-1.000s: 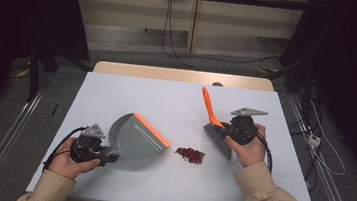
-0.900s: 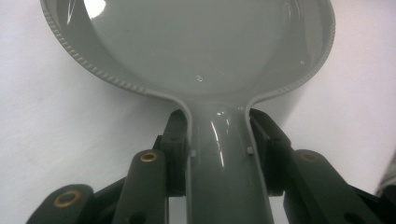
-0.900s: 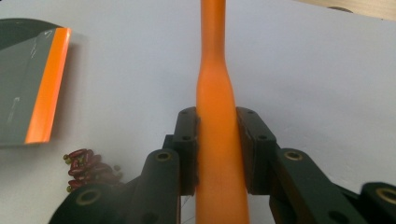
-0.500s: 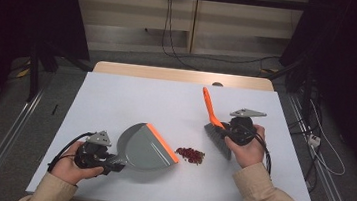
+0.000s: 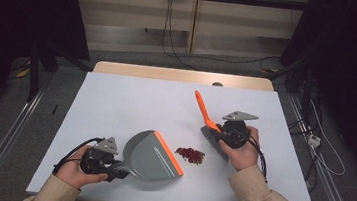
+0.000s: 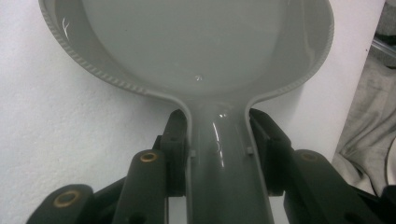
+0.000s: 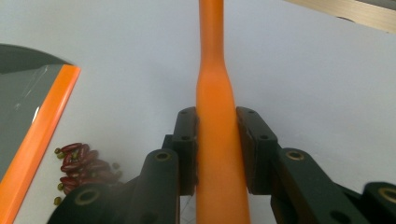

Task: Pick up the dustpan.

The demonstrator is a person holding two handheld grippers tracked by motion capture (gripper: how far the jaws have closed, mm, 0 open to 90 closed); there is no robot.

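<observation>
Sweep setup: L gripper [image 5: 109, 162] pinching dustpan [image 5: 153, 155] handle, R gripper [image 5: 226, 134] pinching brush [image 5: 209, 124]; next prob. brushing beans [image 5: 190, 154] w/ lip down.

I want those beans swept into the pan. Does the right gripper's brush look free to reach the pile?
Probably yes. The right gripper is shut on the brush, and bare table lies between it and the bean pile, beside the dustpan's orange lip.
</observation>
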